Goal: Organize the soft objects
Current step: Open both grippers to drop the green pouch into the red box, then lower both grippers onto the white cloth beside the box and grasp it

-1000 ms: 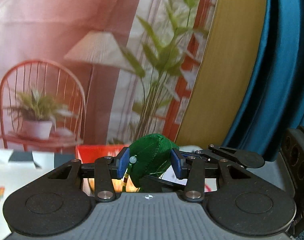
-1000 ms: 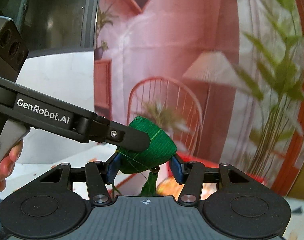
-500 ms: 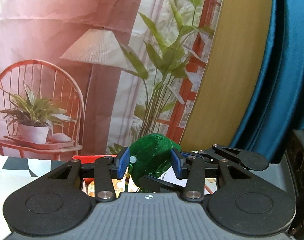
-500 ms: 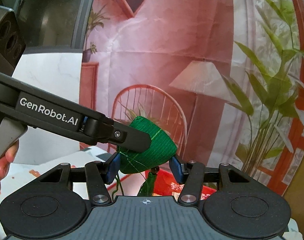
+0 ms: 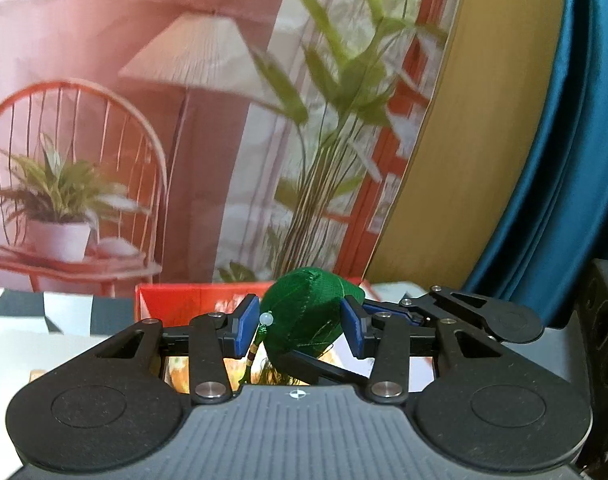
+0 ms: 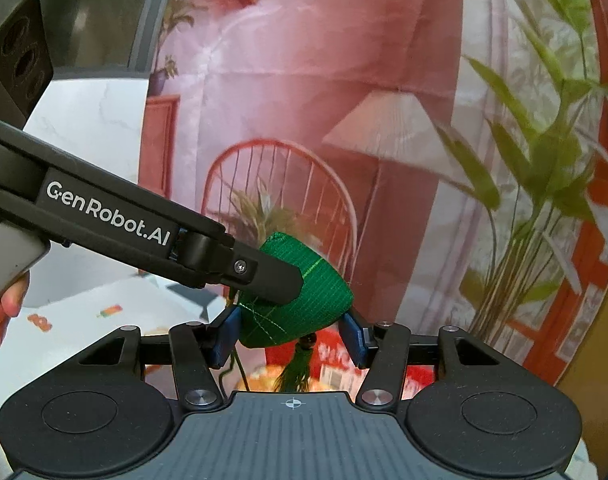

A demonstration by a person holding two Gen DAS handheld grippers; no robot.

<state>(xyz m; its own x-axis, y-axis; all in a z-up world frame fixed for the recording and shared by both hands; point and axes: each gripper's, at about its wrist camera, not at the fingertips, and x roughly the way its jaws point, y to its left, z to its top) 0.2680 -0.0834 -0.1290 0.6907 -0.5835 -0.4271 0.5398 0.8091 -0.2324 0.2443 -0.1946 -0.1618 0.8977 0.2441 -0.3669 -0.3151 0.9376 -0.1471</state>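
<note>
Gripping one green pouch (image 5: 304,312) (image 6: 295,308).

surface: white patterned tabletop (image 5: 19,344) | on it: red box (image 5: 183,300), open side up

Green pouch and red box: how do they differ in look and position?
The green pouch is rounded, stitched fabric; the red box has flat, straight walls. The green pouch is gripped by the left hand-held gripper and the right hand-held gripper; the red box lies lower, ungripped.
</note>
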